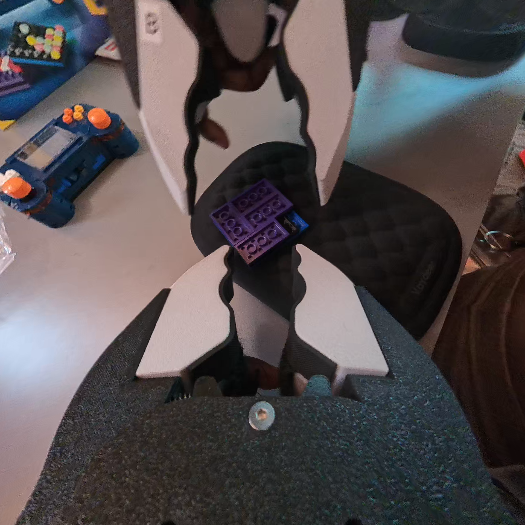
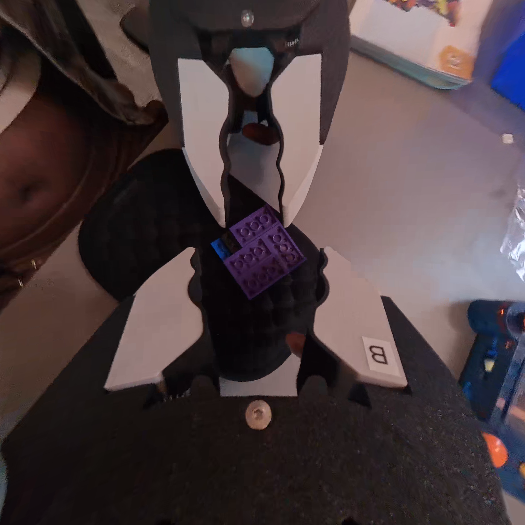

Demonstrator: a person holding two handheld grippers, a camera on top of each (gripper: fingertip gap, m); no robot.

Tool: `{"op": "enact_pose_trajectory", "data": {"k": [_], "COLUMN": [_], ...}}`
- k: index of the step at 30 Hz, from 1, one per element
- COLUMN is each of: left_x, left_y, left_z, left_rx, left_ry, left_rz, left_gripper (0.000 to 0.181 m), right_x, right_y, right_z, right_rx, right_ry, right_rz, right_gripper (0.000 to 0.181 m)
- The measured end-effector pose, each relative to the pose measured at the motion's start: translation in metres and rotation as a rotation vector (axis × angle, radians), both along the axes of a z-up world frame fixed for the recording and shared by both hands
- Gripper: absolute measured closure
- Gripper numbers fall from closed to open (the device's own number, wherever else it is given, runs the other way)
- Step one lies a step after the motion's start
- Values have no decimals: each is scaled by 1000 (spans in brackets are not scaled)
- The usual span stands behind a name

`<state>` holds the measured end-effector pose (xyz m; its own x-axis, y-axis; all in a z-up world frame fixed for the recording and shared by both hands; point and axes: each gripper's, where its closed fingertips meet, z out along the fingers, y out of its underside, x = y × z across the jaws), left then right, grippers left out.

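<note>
The left gripper [image 1: 262,250] clenches the purple brick assembly [image 1: 255,221] at its six-o'clock edge above a black cushion [image 1: 369,241], while the right gripper [image 2: 260,250] – fingers parted – hovers around it from twelve o'clock.

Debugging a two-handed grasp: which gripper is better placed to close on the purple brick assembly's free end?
Right gripper: open, straddling the purple brick assembly; the left gripper appears to pinch its other edge.

Body: left hand-held gripper [image 1: 262,250], right hand-held gripper [image 2: 258,250], speckled black.
Fingers: white, wavy black pads.
Screw: silver.
Sticker: white.
</note>
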<state>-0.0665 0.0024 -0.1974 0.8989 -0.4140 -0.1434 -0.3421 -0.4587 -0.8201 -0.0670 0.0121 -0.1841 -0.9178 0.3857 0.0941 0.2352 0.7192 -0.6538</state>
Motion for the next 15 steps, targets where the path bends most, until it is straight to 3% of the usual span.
{"op": "enact_pose_trajectory", "data": {"k": [2, 4, 7, 10, 15], "left_x": [1, -1, -5, -8, 9], "left_y": [0, 2, 3, 4, 13], "left_z": [0, 1, 6, 21, 58], "left_rx": [5, 12, 35, 101, 290], "left_ry": [15, 20, 0, -85, -263], "left_rz": [-29, -21, -2, 30, 7], "left_gripper": [143, 144, 143, 134, 125], "right_x": [-1, 3, 3, -1, -10], "right_y": [-3, -4, -7, -3, 22], "right_z": [-7, -21, -20, -16, 23], "right_rx": [43, 105, 103, 118, 305], "right_ry": [-31, -95, -61, 71, 686], "right_rz": [80, 147, 132, -44, -443], "right_gripper": [98, 110, 119, 121, 121]}}
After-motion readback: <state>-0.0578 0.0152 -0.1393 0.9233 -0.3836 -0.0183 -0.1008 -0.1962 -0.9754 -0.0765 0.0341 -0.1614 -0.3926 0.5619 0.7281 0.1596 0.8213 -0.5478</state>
